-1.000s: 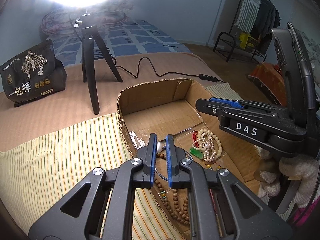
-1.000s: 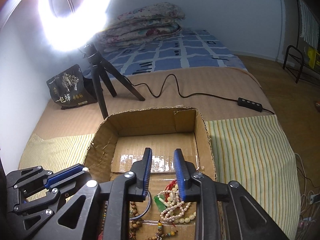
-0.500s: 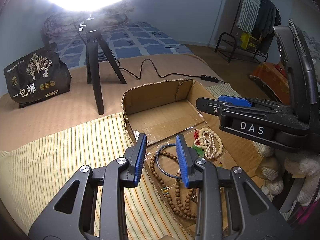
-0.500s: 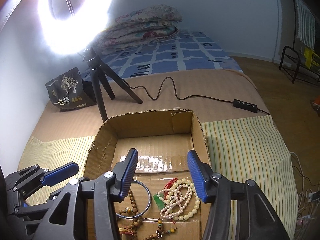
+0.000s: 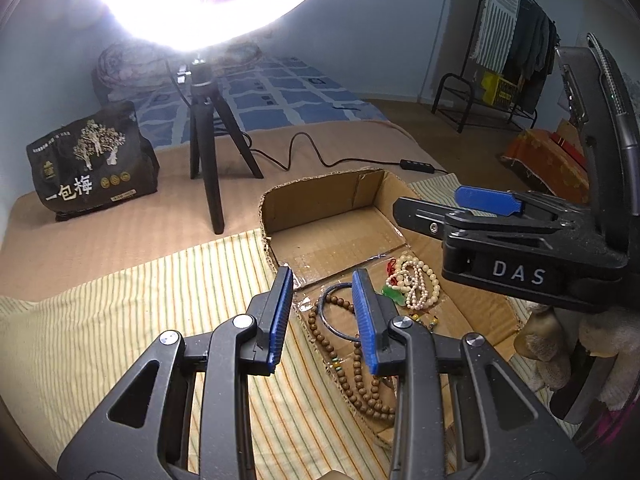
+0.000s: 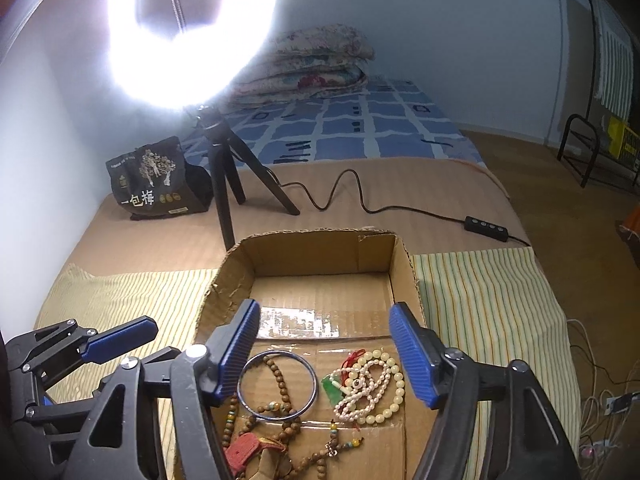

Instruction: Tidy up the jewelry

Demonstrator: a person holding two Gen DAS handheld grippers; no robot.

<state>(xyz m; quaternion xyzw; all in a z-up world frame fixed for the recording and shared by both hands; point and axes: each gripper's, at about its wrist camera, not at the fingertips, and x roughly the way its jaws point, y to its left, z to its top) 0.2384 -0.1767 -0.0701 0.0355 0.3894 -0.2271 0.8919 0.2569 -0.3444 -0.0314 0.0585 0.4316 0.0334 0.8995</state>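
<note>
A shallow cardboard box (image 6: 404, 264) lies on a striped cloth and holds the jewelry. Inside are a dark metal bangle (image 6: 313, 384), a long string of brown wooden beads (image 5: 360, 384), a heap of cream and pearl bead bracelets (image 6: 376, 384) with a green pendant (image 6: 332, 386), and a red tassel piece (image 6: 244, 450). My left gripper (image 5: 323, 276) hovers over the box's left edge, open and holding nothing. My right gripper (image 6: 324, 308) hangs above the bangle and the bracelets. Its jaws are opening wide with nothing between them.
A ring light on a black tripod (image 6: 224, 184) glares behind the box, beside a black printed bag (image 6: 152, 176). Its cable and controller (image 6: 486, 228) run across the brown bedding. Folded quilts (image 6: 320, 60) lie at the back. A clothes rack (image 5: 500, 92) stands far right.
The left jaws went from shut to open and the right jaws spread much wider. Both grippers lifted up and back from the jewelry, which stays in the box.
</note>
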